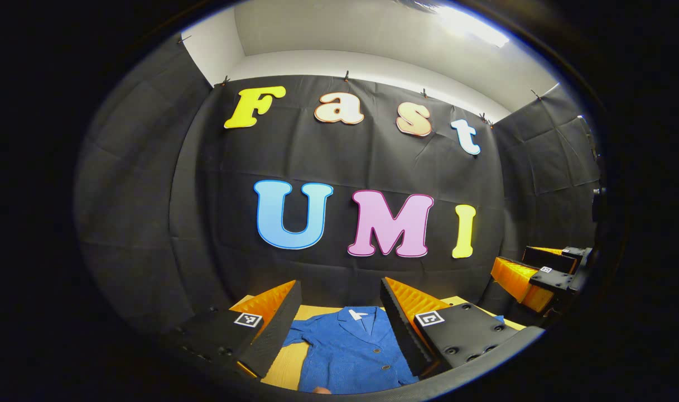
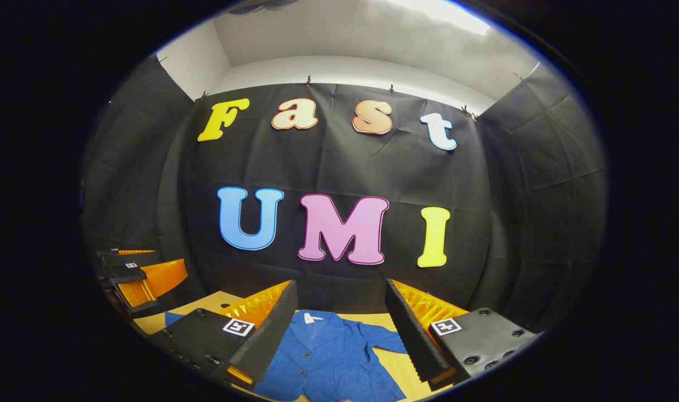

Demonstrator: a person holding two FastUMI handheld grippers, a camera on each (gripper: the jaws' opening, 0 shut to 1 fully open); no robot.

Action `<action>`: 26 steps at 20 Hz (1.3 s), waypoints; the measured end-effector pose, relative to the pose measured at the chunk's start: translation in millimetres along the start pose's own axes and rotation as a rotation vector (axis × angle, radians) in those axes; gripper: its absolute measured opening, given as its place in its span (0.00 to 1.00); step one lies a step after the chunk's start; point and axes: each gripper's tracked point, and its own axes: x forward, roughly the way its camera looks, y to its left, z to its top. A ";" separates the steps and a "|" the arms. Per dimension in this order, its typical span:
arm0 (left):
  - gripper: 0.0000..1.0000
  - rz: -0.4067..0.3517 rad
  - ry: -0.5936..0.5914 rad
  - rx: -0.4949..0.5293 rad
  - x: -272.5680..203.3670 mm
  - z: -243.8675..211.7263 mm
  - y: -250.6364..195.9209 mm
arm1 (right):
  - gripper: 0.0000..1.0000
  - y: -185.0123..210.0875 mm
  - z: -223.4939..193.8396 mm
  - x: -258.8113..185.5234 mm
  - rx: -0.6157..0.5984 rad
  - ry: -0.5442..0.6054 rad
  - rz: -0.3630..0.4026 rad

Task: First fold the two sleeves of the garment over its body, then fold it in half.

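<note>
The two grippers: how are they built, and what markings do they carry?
Each gripper, left gripper and right gripper, has two wedge-shaped fingers with ridged inner faces. Behind each finger sits a block-like body with round screw holes, carrying a small square black-and-white marker. No cables show.

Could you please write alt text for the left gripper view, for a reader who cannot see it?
A blue buttoned garment lies flat and unfolded on a wooden table, seen between the open fingers of the left gripper held above it. The right gripper hovers farther off at right, before the booth's black cloth wall.
</note>
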 end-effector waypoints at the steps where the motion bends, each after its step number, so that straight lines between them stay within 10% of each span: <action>1: 0.82 -0.004 -0.005 0.009 -2.0 -0.2 1.2 | 0.95 0.3 2.2 -2.4 0.001 -0.005 -0.005; 26: 0.82 -0.022 0.001 0.054 21.3 -6.3 -20.3 | 0.99 -35.9 -45.1 38.3 -0.028 0.072 -0.070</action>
